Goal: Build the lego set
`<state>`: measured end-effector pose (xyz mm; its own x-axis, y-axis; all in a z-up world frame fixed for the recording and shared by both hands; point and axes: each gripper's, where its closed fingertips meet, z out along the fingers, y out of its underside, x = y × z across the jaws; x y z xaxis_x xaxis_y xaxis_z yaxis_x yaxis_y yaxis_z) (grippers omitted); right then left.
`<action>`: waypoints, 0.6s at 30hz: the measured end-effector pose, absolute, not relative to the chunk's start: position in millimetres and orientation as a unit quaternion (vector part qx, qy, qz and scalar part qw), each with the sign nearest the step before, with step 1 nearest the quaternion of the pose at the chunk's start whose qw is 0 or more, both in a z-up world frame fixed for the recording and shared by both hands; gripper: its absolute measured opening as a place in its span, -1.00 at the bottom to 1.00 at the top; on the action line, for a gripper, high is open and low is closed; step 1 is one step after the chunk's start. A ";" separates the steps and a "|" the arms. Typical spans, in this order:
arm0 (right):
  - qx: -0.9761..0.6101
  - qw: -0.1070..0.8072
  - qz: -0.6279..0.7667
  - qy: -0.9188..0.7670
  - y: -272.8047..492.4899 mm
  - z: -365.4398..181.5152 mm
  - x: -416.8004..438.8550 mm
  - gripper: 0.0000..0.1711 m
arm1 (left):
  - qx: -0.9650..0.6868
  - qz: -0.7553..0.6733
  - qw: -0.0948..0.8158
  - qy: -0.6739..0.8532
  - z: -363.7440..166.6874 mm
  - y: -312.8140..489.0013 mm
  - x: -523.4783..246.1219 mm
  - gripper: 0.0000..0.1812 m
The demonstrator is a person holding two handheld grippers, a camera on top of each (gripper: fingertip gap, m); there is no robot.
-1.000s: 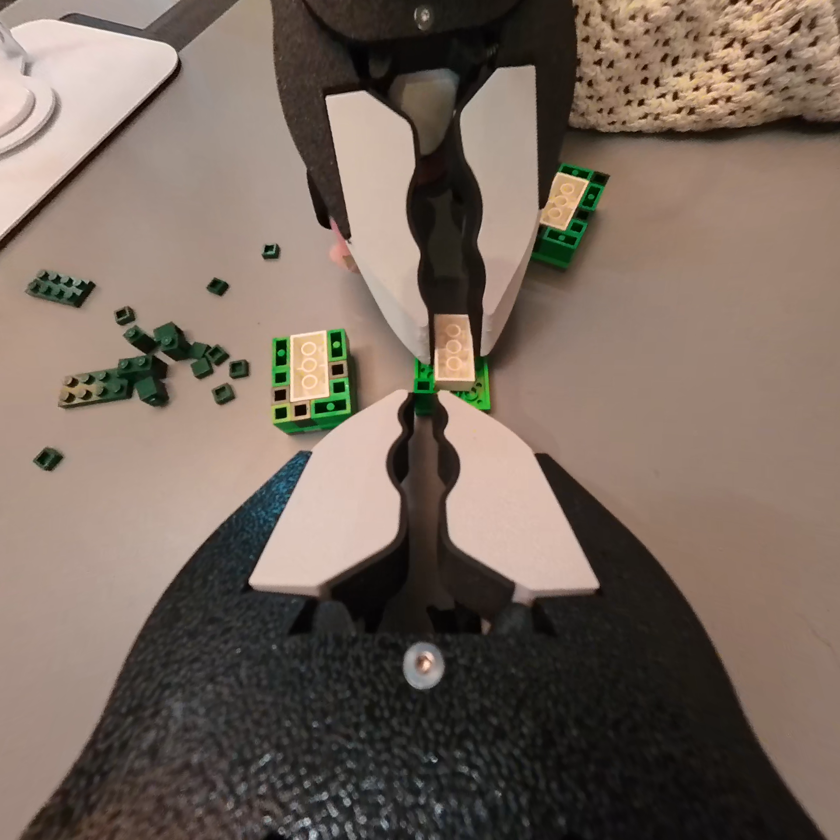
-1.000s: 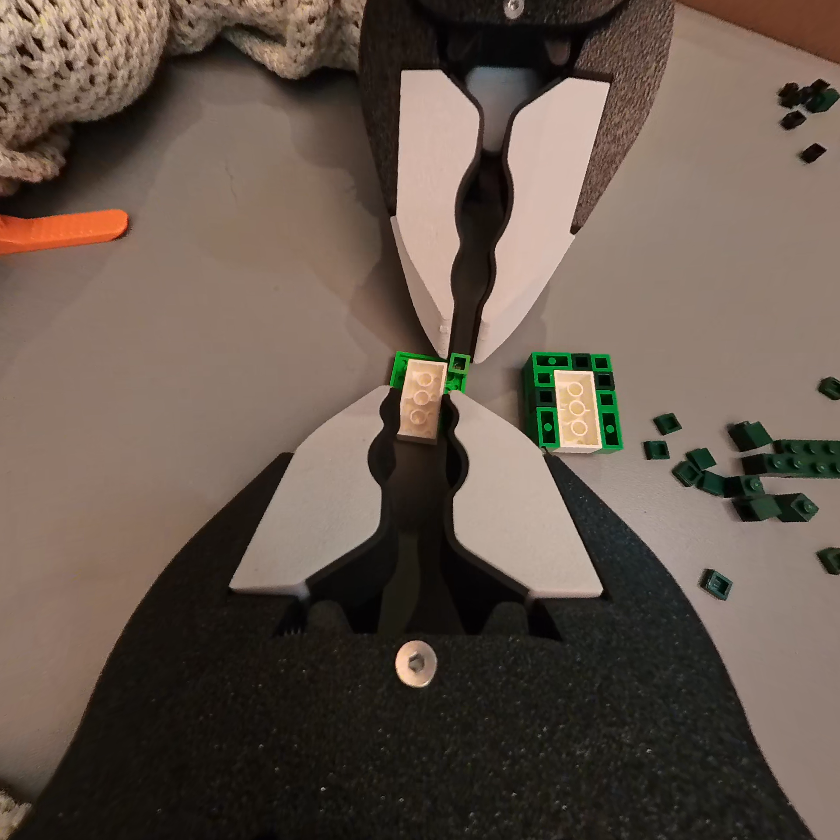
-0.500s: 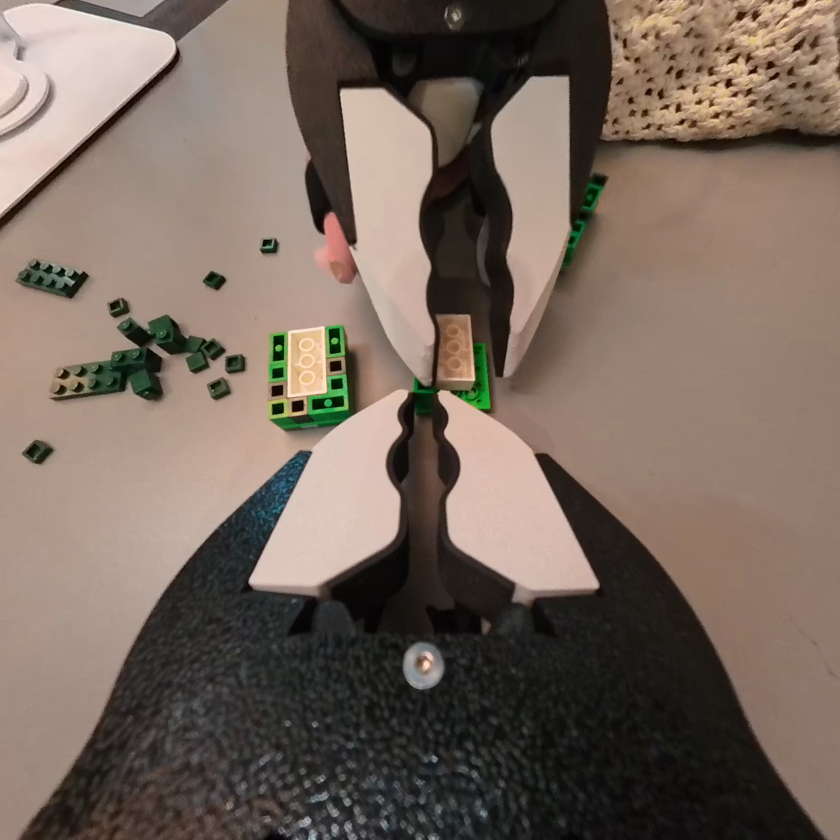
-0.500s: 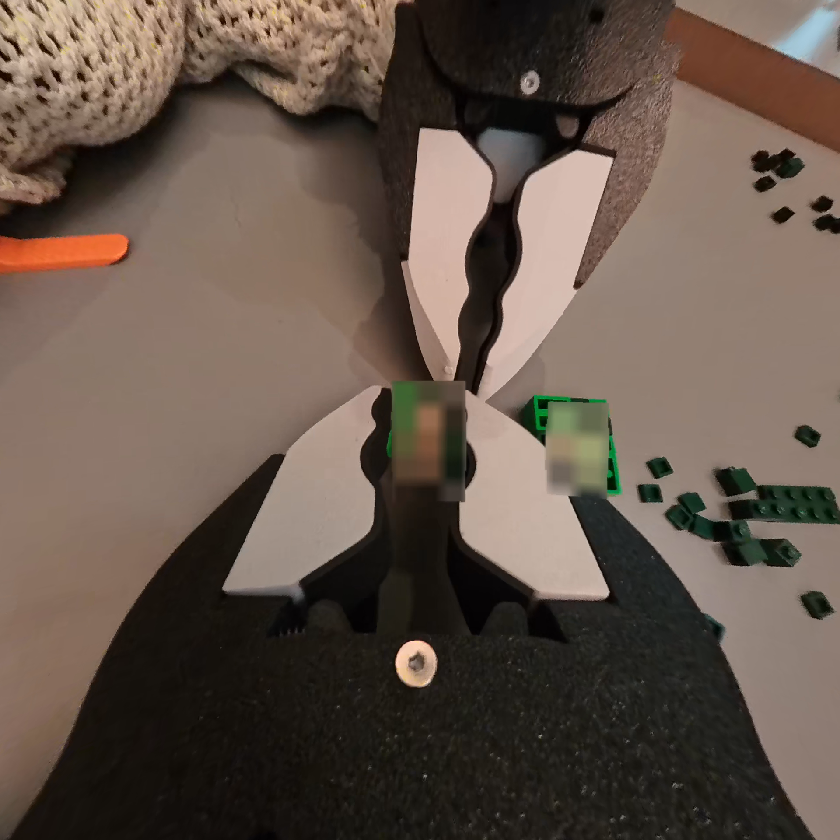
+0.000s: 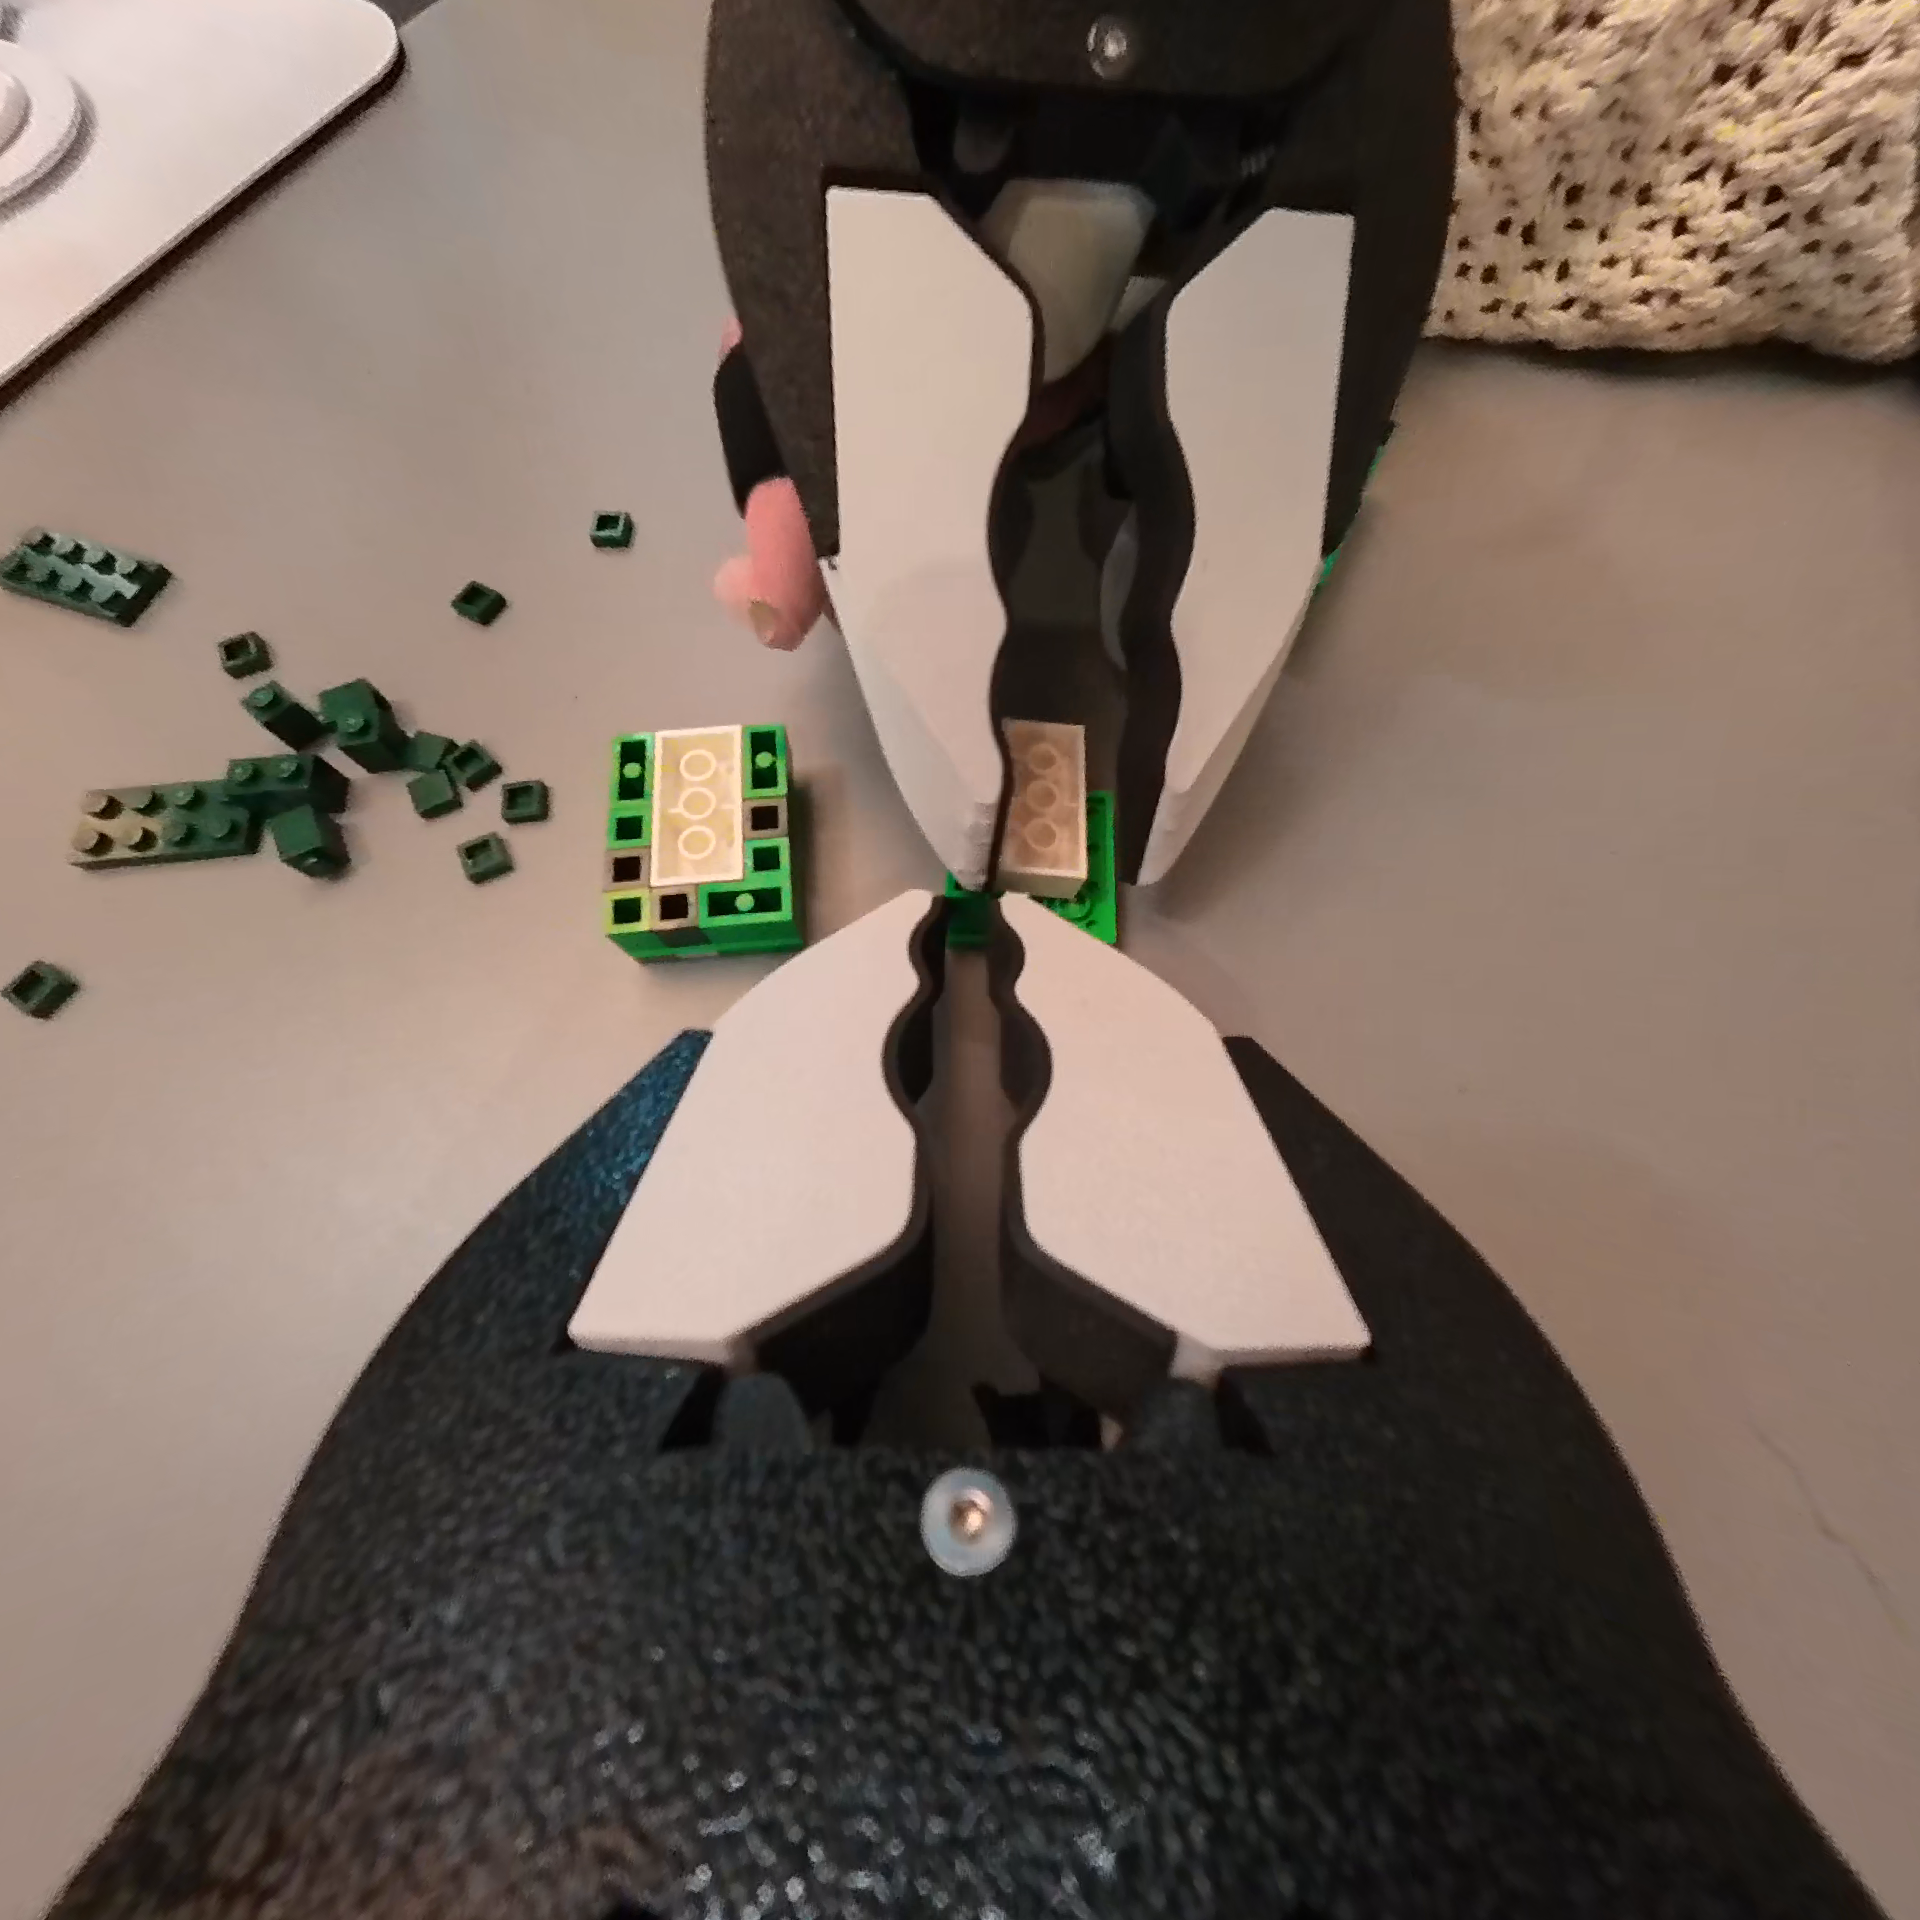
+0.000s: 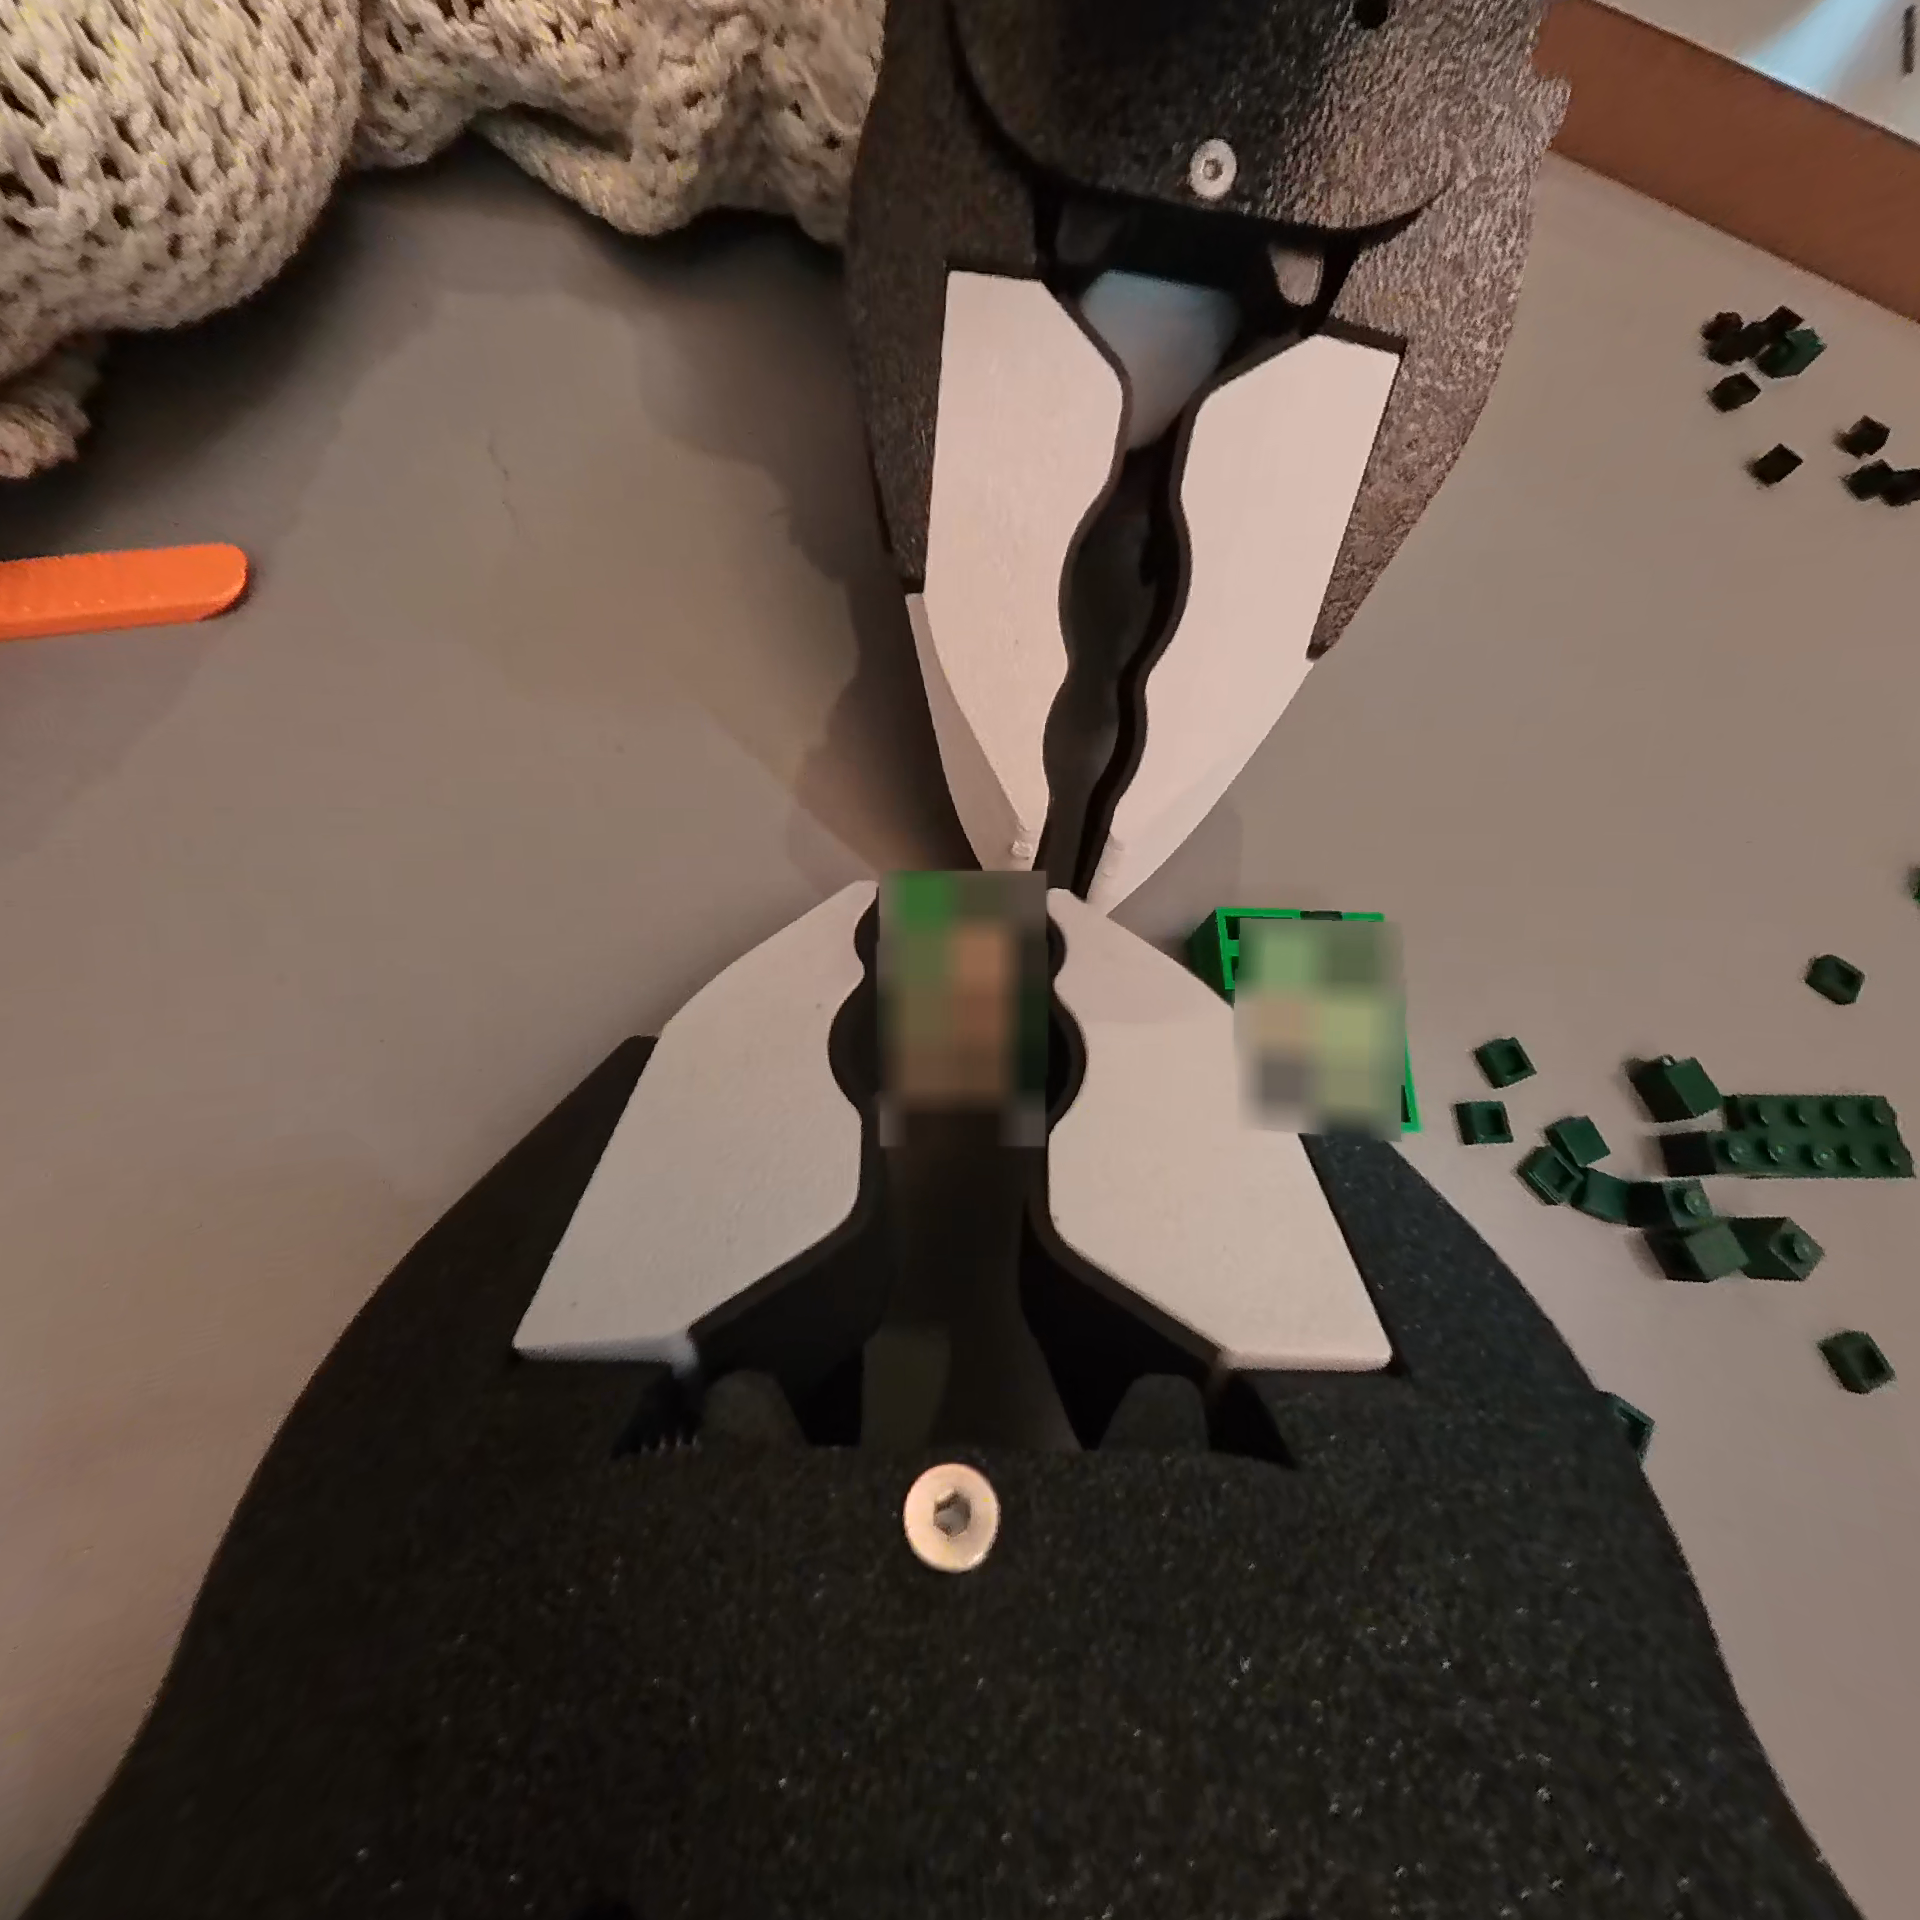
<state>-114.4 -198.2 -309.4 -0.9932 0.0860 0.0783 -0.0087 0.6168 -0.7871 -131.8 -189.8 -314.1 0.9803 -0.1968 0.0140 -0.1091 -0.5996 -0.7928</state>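
Grey tabletop (image 5: 1558,1039) carries everything. At its centre the two grippers meet nose to nose: the right gripper (image 5: 1060,873), reaching from twelve o'clock, has its jaws clamped on the cream-topped green module (image 5: 1044,831), probably to steady it, while the left gripper (image 5: 977,920) has its jaws nearly together at a green edge, grip uncertain. At nine o'clock waits a finished module (image 5: 701,842); beyond it lie dark green loose pieces (image 5: 260,790).
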 end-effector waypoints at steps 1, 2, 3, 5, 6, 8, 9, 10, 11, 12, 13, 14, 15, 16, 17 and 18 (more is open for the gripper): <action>-0.024 0.050 0.438 -0.897 -198.3 -309.3 -114.0 -0.73 | -0.893 -0.050 0.439 0.086 -314.2 -189.9 -131.6 -0.92; -0.026 0.045 0.440 -0.896 -198.4 -309.2 -113.4 -0.73 | -0.894 -0.049 0.437 0.087 -314.5 -190.2 -131.6 -0.92; -0.028 0.043 0.442 -0.895 -198.5 -309.2 -113.5 -0.73 | -0.895 -0.048 0.434 0.087 -315.2 -190.5 -131.7 -0.92; -0.032 0.038 0.442 -0.896 -198.8 -308.9 -113.0 -0.72 | -0.898 -0.043 0.428 0.090 -317.3 -191.1 -131.6 -0.91; -0.030 0.038 0.441 -0.896 -198.8 -308.9 -112.7 -0.71 | -0.898 -0.041 0.429 0.092 -317.1 -191.2 -131.5 -0.91; -0.032 0.032 0.446 -0.894 -200.2 -308.5 -111.7 -0.68 | -0.899 -0.049 0.423 0.099 -317.3 -193.9 -129.4 -0.88; -0.035 0.026 0.448 -0.893 -200.7 -308.2 -111.2 -0.65 | -0.902 -0.058 0.416 0.102 -318.2 -196.1 -127.3 -0.80; -0.035 0.026 0.448 -0.893 -200.7 -308.1 -111.3 -0.65 | -0.904 -0.064 0.409 0.104 -319.9 -197.7 -125.8 -0.70; -0.035 0.027 0.448 -0.893 -200.7 -308.0 -111.5 -0.66 | -0.906 -0.070 0.403 0.106 -321.7 -198.4 -123.7 -0.61; -0.035 0.028 0.449 -0.893 -200.8 -307.9 -111.8 -0.66 | -0.906 -0.075 0.402 0.109 -322.3 -197.7 -120.8 -0.53; -0.036 0.027 0.449 -0.892 -200.7 -307.7 -111.8 -0.65 | -0.905 -0.078 0.402 0.113 -322.4 -196.5 -118.1 -0.48; -0.037 0.026 0.450 -0.892 -200.7 -307.5 -111.9 -0.65 | -0.906 -0.074 0.401 0.117 -322.9 -195.4 -116.6 -0.46; -0.037 0.024 0.451 -0.892 -200.5 -307.3 -111.7 -0.65 | -0.906 -0.063 0.400 0.121 -323.4 -194.5 -116.6 -0.46; -0.037 0.023 0.451 -0.891 -200.5 -307.2 -111.5 -0.64 | -0.906 -0.052 0.400 0.126 -323.6 -193.6 -117.3 -0.48; -0.036 0.023 0.452 -0.891 -200.5 -307.0 -111.4 -0.64 | -0.906 -0.045 0.401 0.129 -323.3 -192.9 -117.5 -0.49; -0.036 0.022 0.453 -0.891 -200.4 -306.8 -111.3 -0.63 | -0.906 -0.043 0.401 0.129 -323.2 -192.5 -117.5 -0.50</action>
<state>-111.3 -200.4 -306.8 -0.9964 0.0844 0.0067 0.0444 0.5879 -0.8077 -117.5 -192.5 -323.2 0.9630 -0.2684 -0.0256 -0.1993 -0.6444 -0.7382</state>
